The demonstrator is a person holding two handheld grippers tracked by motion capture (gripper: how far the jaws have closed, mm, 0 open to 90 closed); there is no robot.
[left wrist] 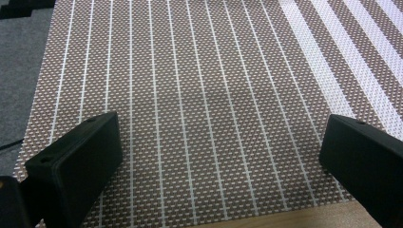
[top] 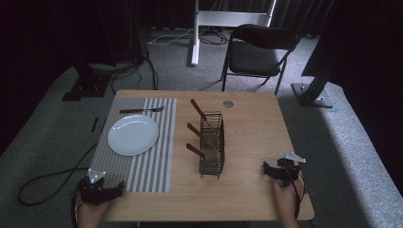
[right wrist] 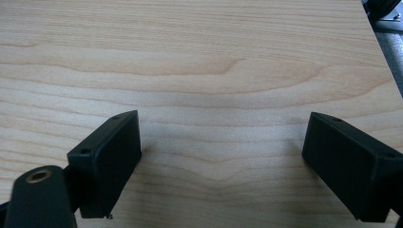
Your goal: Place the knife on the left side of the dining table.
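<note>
My left gripper (top: 115,189) sits at the near left corner of the table (top: 252,137), jaws spread wide and holding nothing, over the near edge of the striped placemat (left wrist: 199,95). On that mat lie a white plate (top: 133,135) and, just beyond it, a fork (top: 141,110). Mid-table stands a black wire rack (top: 212,144) with three wooden-handled utensils (top: 197,135) (handles leaning left) slotted in it. My right gripper (top: 267,170) rests at the near right, jaws likewise wide apart and empty over bare wood. Behind the table: grey carpet, a black folding chair (top: 259,52).
</note>
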